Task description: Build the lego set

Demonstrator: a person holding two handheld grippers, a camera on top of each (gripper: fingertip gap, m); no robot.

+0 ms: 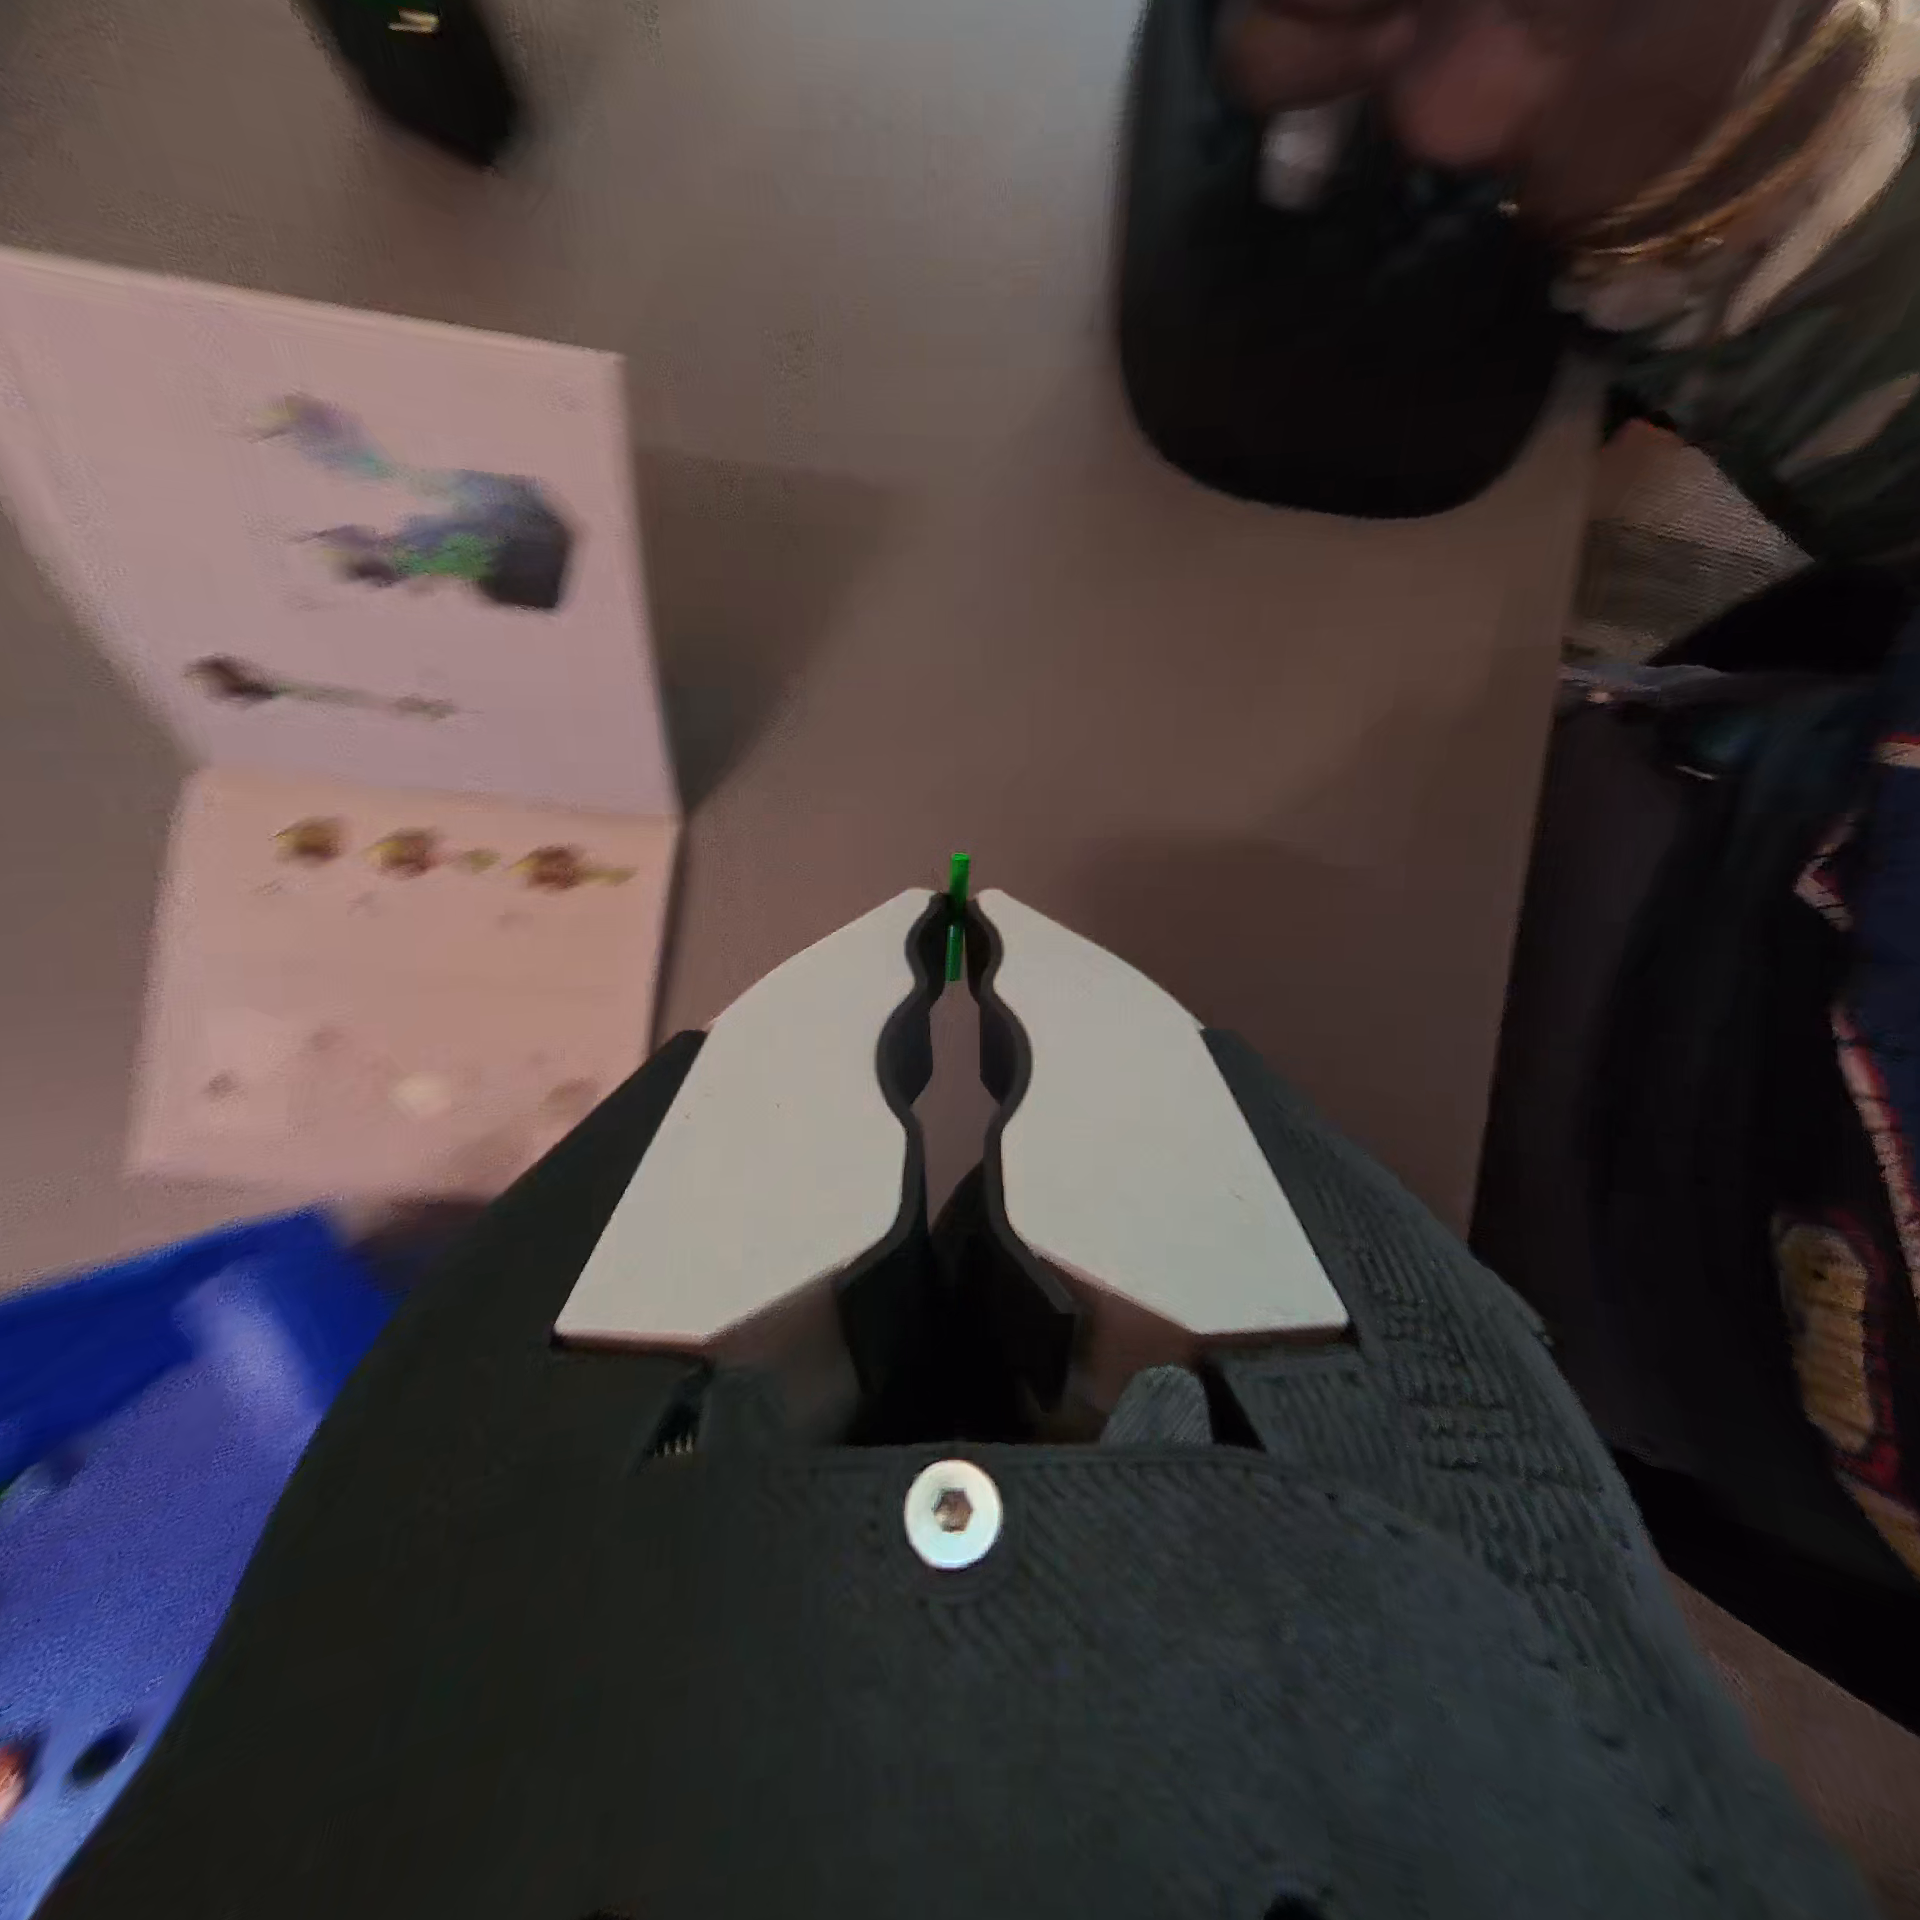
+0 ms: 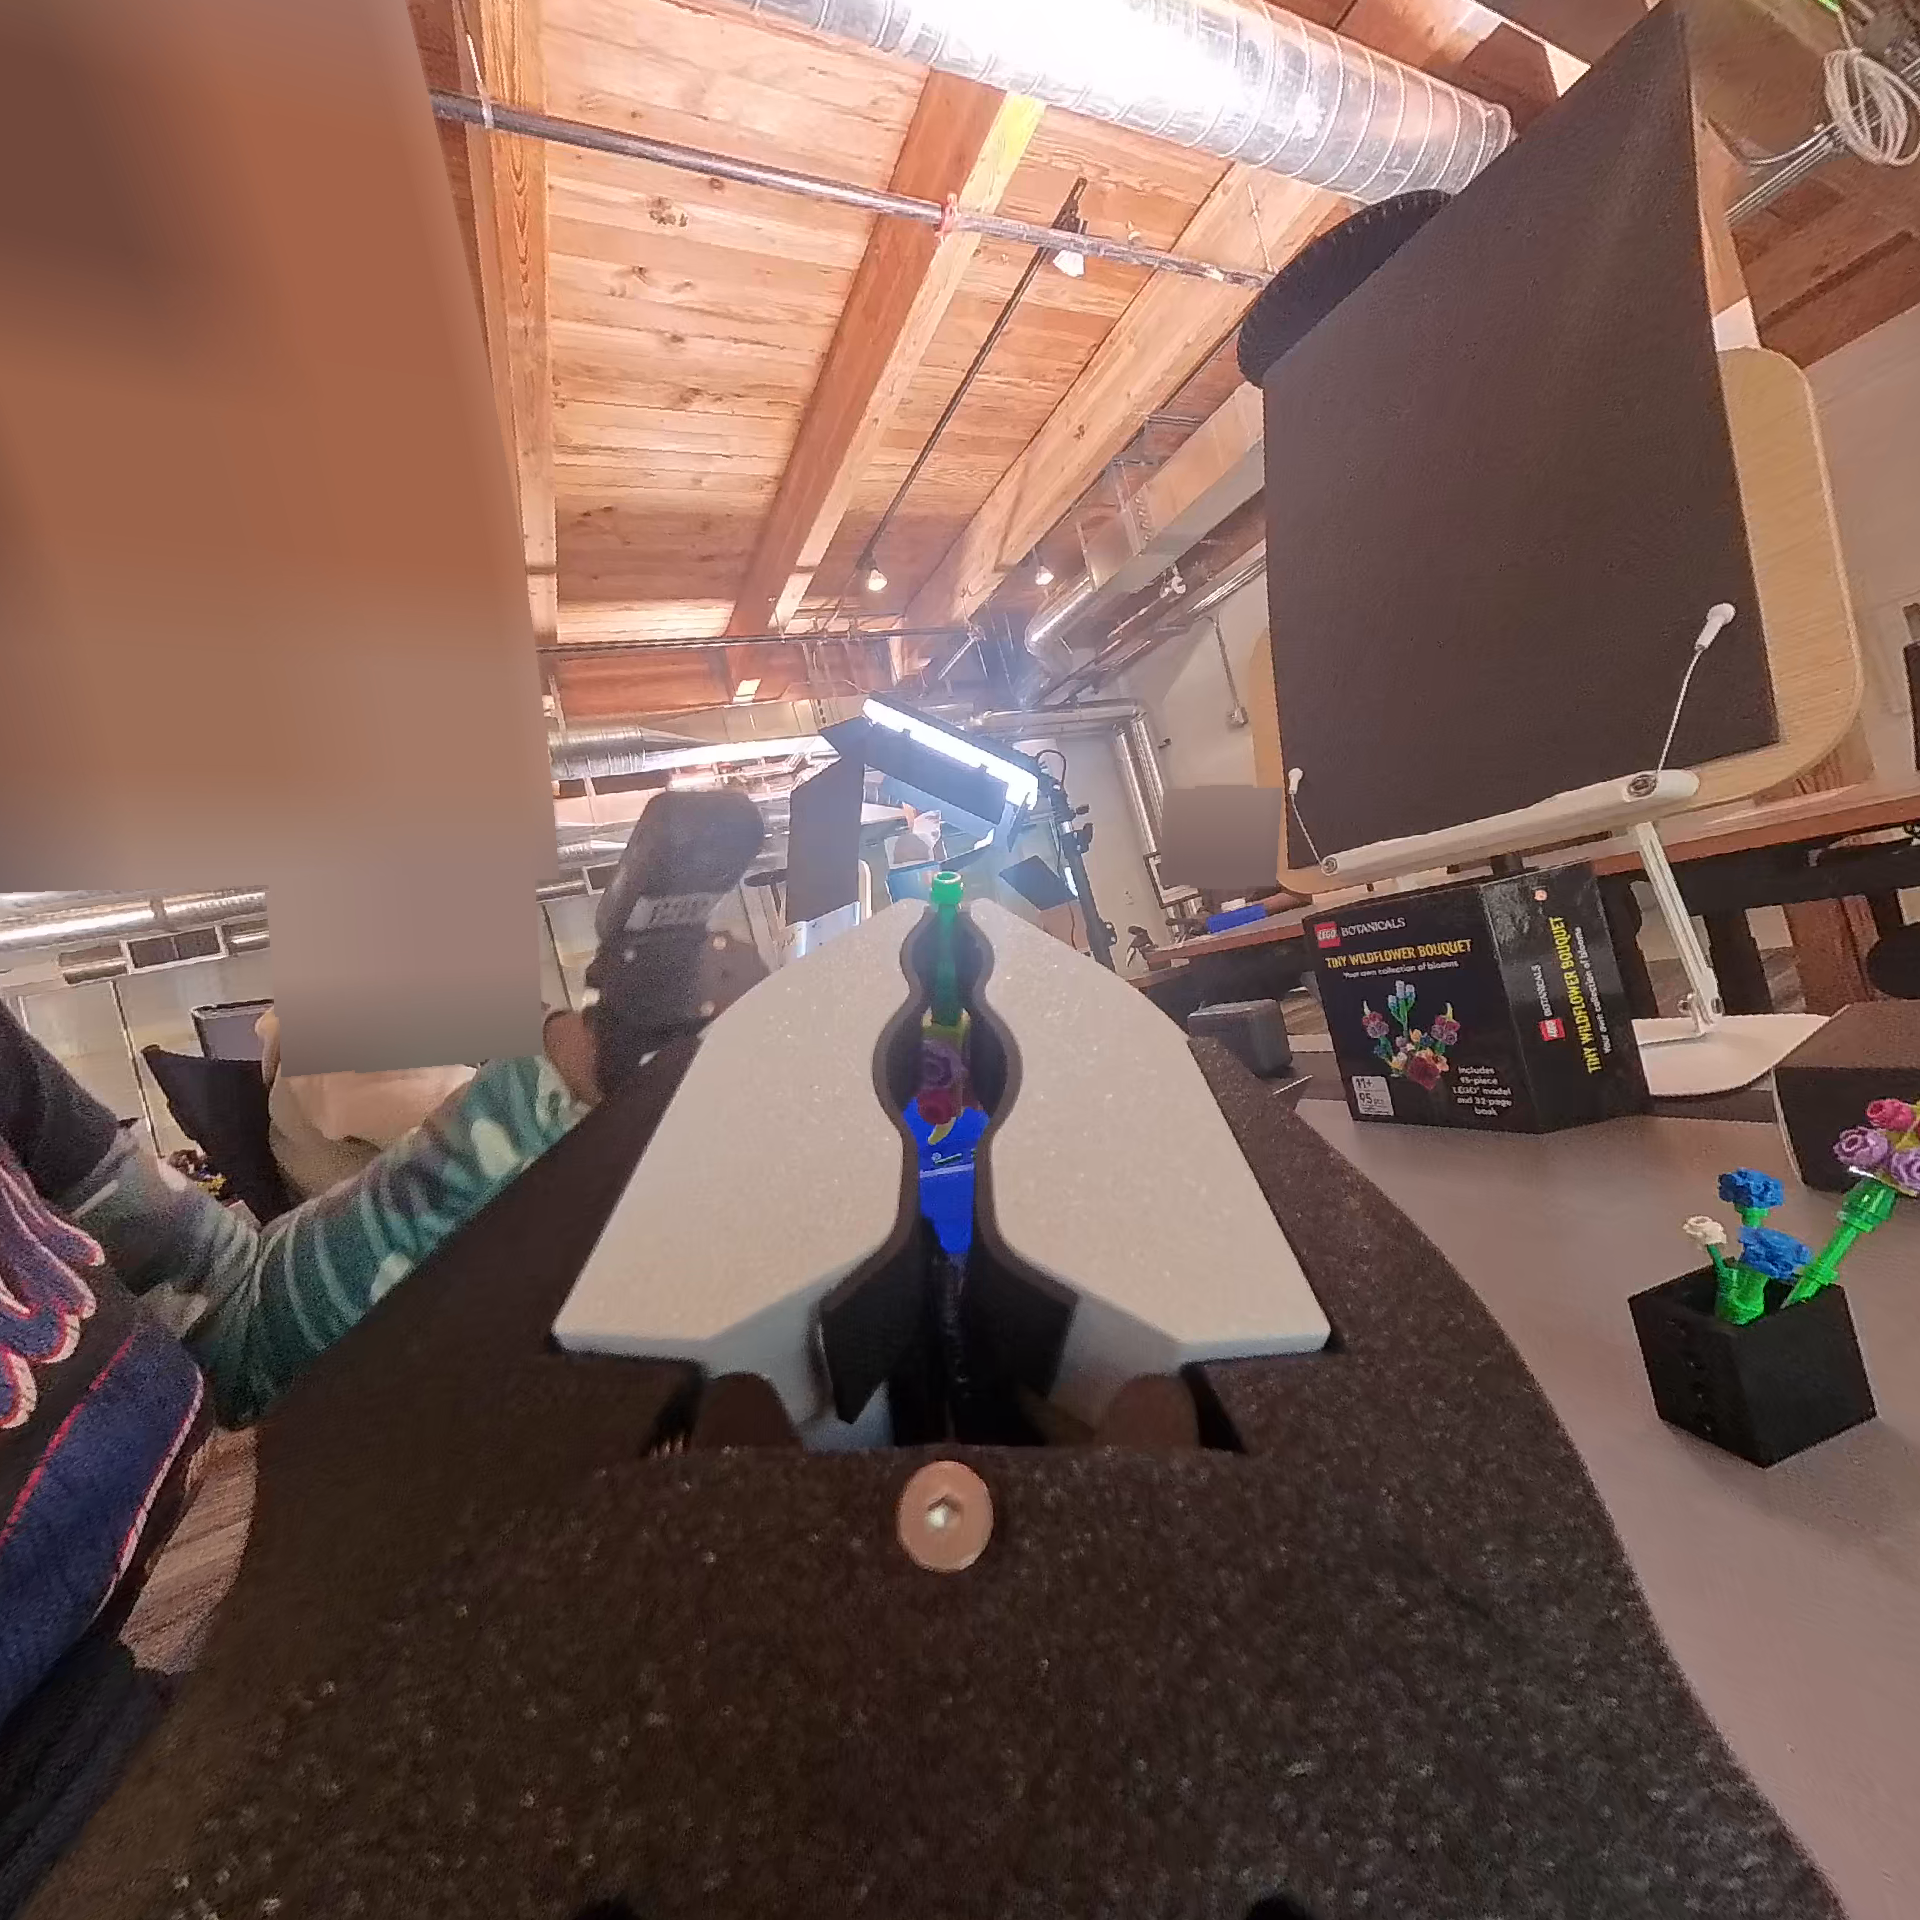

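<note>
My left gripper [image 1: 958, 906] pinches a thin green rod [image 1: 956, 914] at its fingertips, held above the grey table [image 1: 1039, 623], with the open instruction booklet [image 1: 395, 727] to its left and a blue tray [image 1: 156, 1455] nearer me. My right gripper [image 2: 945, 914] clamps a green flower stem [image 2: 945, 956] upright, its tip poking past the fingers. Right of that stem, on the table, a black pot [image 2: 1756, 1371] holds built flowers [image 2: 1766, 1236]; the set's black box [image 2: 1475, 1018] stands beyond the pot.
</note>
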